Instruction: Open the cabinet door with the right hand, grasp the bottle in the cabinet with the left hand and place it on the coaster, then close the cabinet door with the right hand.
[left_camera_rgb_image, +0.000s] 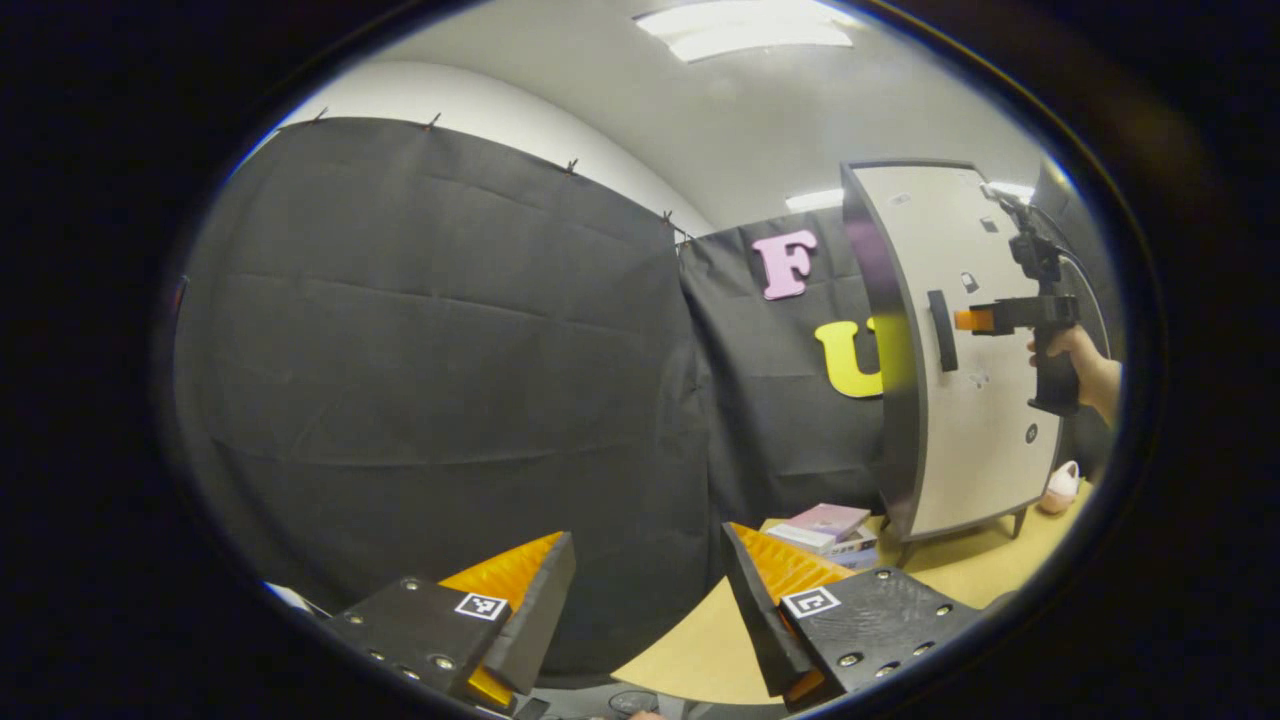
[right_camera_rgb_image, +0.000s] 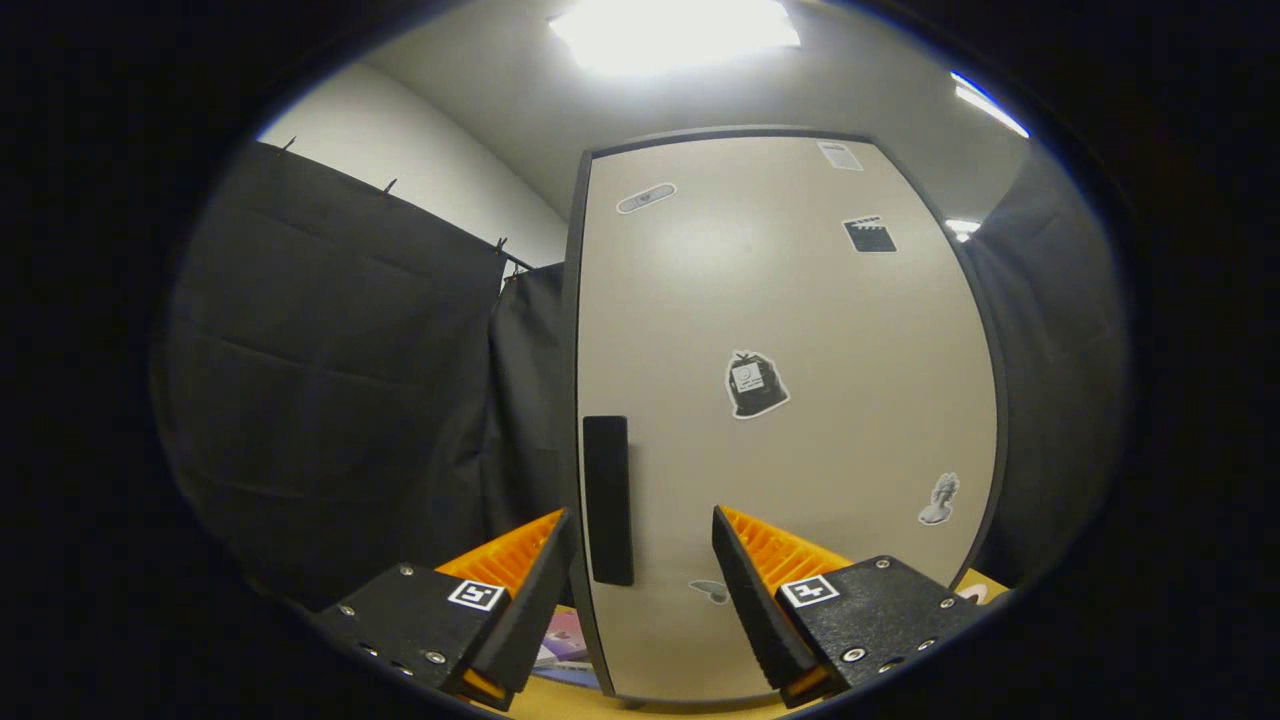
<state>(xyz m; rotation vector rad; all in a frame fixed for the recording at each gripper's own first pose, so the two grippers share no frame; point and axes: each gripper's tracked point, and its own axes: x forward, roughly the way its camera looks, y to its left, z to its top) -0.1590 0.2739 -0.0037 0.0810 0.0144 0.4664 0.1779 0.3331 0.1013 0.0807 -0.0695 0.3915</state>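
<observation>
Cabinet door (right_camera_rgb_image: 790, 420) — tall beige panel, dark edge, small stickers — stands shut, upright on tan wooden table (left_camera_rgb_image: 960, 575). Black vertical handle (right_camera_rgb_image: 607, 500) near door's left edge. Right gripper (right_camera_rgb_image: 640, 560) spread wide, handle just ahead between fingers, not touching. Left gripper (left_camera_rgb_image: 648, 590) wide apart, empty, facing black cloth wall (left_camera_rgb_image: 440, 400) — cabinet off to its right. Bottle hidden.

On my feeds, black cloth (left_camera_rgb_image: 430, 380) hangs as the booth wall across the left and centre of both views, clipped along its top edge. Above it I see a pale wall (left_camera_rgb_image: 480, 105) and a grey ceiling with a bright light panel (right_camera_rgb_image: 675, 25) at the top. A tan tabletop (left_camera_rgb_image: 980, 565) shows lower right, with stacked books (left_camera_rgb_image: 828, 530) on it.
</observation>
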